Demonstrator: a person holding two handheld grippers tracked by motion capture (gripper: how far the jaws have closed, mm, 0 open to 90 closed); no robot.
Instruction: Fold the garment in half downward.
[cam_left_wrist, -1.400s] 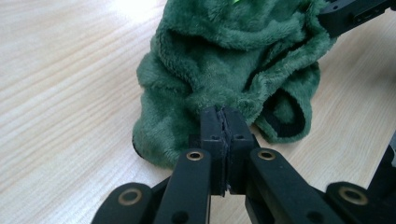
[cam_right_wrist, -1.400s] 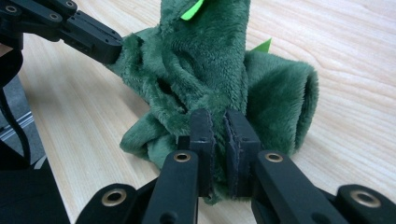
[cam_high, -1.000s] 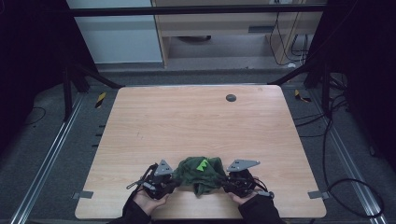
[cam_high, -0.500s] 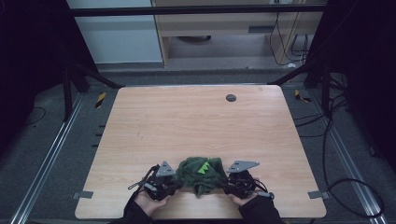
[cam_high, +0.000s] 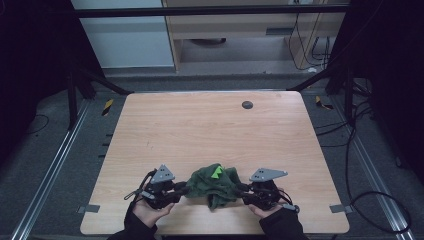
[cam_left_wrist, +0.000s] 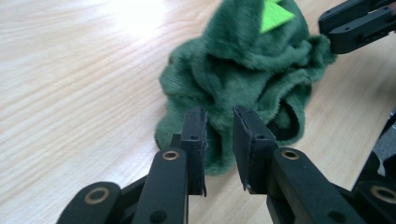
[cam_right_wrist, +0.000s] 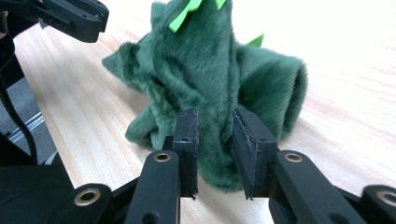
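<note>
A crumpled dark green plush cloth (cam_high: 212, 185) with a bright green spike (cam_high: 217, 173) lies on the wooden table (cam_high: 200, 130) near its front edge. My left gripper (cam_high: 182, 189) sits at the cloth's left edge and my right gripper (cam_high: 241, 189) at its right edge, both pointing inward. In the left gripper view the jaws (cam_left_wrist: 219, 126) stand apart, with the cloth (cam_left_wrist: 243, 70) just beyond the tips. In the right gripper view the jaws (cam_right_wrist: 214, 126) are likewise parted in front of the cloth (cam_right_wrist: 205, 70). Both pairs of jaws have just been opening, and no pad presses on the fabric.
A small dark round disc (cam_high: 247, 105) is set into the table at the far right. The table's front edge lies just below both hands. Black frame posts and cables (cam_high: 360, 150) surround the table on the floor.
Both grippers' jaws have parted from the cloth's edges. The left hand has lifted slightly. The cloth stays heaped between them.
</note>
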